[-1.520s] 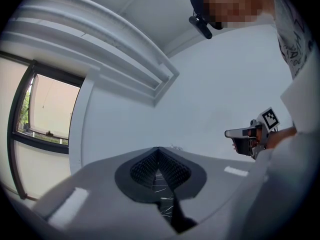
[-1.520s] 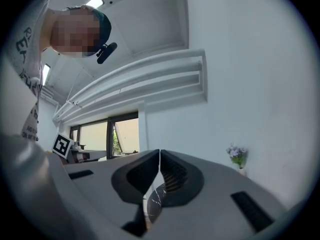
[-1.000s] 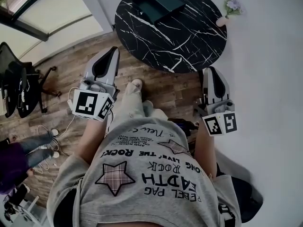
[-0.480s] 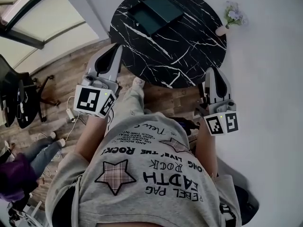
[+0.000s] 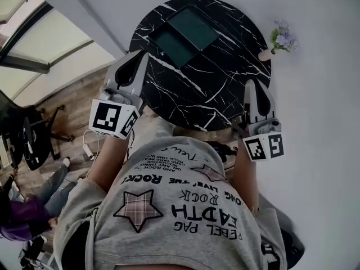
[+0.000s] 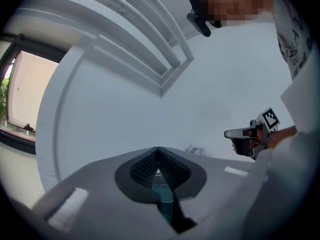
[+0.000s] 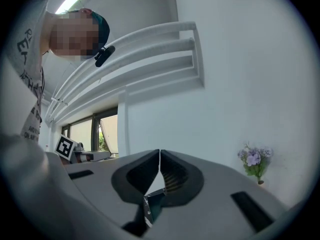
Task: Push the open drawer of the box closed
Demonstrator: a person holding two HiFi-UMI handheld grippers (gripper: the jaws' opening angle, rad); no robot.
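From above, the box [image 5: 194,27], its drawer [image 5: 169,45] apparently out, lies toward the bench's [image 5: 225,89] far left edge. The left gripper [image 5: 140,58] and right gripper [image 5: 251,84] hover over its near edge. The left gripper view shows jaws pressed together, empty, and the right gripper view shows the same. This looks like the approach step: one gripper must next reach the drawer front.

A round black stone table with thin white lines [image 5: 225,89] stands close to a plain white wall [image 5: 320,94]. A little vase of purple flowers [image 5: 279,40] is right at the table's edge, by the wall. The floor is made of brown wood planks [image 5: 70,100]. A black chair [image 5: 31,142] is off to one side. A window with a dark frame [image 6: 17,94] lets in daylight. White steps run along the ceiling [image 7: 150,49], and a long lamp [image 7: 70,0] glows up there.
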